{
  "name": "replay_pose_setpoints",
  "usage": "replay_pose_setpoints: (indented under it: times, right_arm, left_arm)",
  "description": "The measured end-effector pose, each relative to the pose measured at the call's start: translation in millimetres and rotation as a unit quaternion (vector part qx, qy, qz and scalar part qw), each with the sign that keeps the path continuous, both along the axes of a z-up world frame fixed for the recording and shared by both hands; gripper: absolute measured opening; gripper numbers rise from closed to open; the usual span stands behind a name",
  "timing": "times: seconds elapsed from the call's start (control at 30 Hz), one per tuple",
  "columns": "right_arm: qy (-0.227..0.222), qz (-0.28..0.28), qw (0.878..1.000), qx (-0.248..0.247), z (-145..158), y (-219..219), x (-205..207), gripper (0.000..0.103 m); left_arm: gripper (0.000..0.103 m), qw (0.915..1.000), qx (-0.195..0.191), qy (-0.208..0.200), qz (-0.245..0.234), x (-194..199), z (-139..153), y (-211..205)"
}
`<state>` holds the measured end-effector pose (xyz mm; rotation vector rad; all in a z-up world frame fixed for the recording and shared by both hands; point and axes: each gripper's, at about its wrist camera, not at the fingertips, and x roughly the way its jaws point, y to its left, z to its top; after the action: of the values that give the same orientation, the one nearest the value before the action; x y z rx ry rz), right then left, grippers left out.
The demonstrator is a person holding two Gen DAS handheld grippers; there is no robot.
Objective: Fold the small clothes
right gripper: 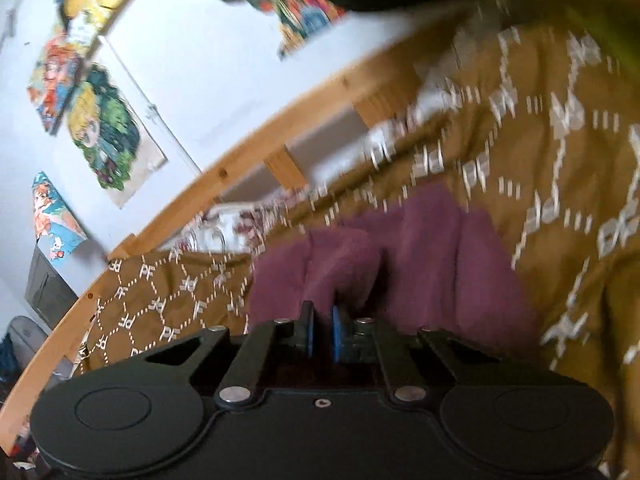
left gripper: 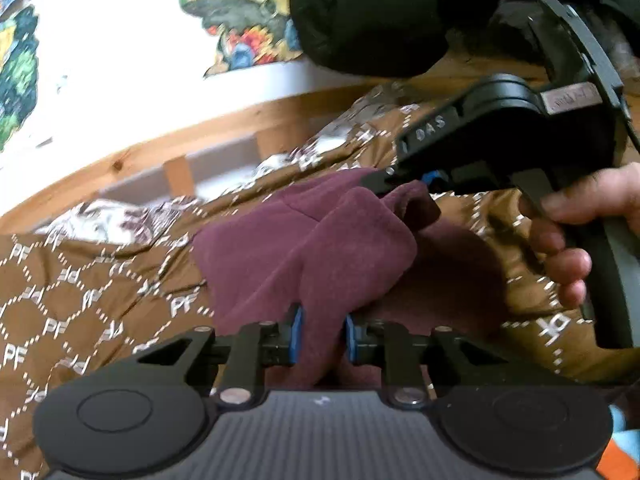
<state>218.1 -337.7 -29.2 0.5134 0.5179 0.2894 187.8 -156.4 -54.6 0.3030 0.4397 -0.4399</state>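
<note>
Two grippers on one maroon cloth (left gripper: 304, 240) right now: my left gripper (left gripper: 322, 334) has its blue pads clamped on the near edge of the fabric, and my right gripper (left gripper: 404, 180) is pinching another bit of it further over, fingers closed with the cloth bunched between them. From the right wrist view the right gripper (right gripper: 322, 334) has its pads nearly together, with the maroon cloth (right gripper: 400, 264) gathered in folds right in front of them. The cloth sits on a brown bedspread (left gripper: 80, 292) printed all over with white dotted hexagons and "PF" letters. I can read "DAS" on the side of the right gripper's black body. My right hand (left gripper: 576, 236) is wrapped around its handle. Behind the bed there's a wooden rail (right gripper: 256, 152) and a white wall with colourful cartoon posters (right gripper: 104, 128); any writing on those is too blurry to read.
</note>
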Motion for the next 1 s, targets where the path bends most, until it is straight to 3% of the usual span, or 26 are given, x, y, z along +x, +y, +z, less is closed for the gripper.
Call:
replay_pose_setpoints:
  times: [0.27,0.4,0.53,0.83,0.9,1.0]
  right_arm:
    - [-0.010,-0.076,0.996,-0.037,18,-26,-24,0.008]
    - [0.026,-0.104,0.993,-0.045,12,-42,-27,0.008]
    - [0.071,-0.121,0.989,-0.034,-4,-51,-22,0.007]
    - [0.090,-0.118,0.987,-0.056,-16,-50,-20,0.007]
    - [0.093,-0.119,0.987,-0.059,-16,-49,-19,0.007]
    - [0.094,-0.121,0.986,-0.064,-16,-48,-21,0.007]
  left_arm:
    - [0.023,0.9983,-0.010,-0.004,-0.058,-8,-5,-21]
    - [0.028,0.9975,-0.004,0.003,-0.071,-7,-10,-25]
    - [0.036,0.9965,-0.027,0.020,-0.077,-5,-9,-18]
    - [0.073,0.9909,-0.087,0.049,-0.090,-13,-6,0]
    - [0.093,0.9895,-0.113,0.050,-0.076,-13,0,8]
    - [0.102,0.9861,-0.154,0.050,-0.039,-10,7,23]
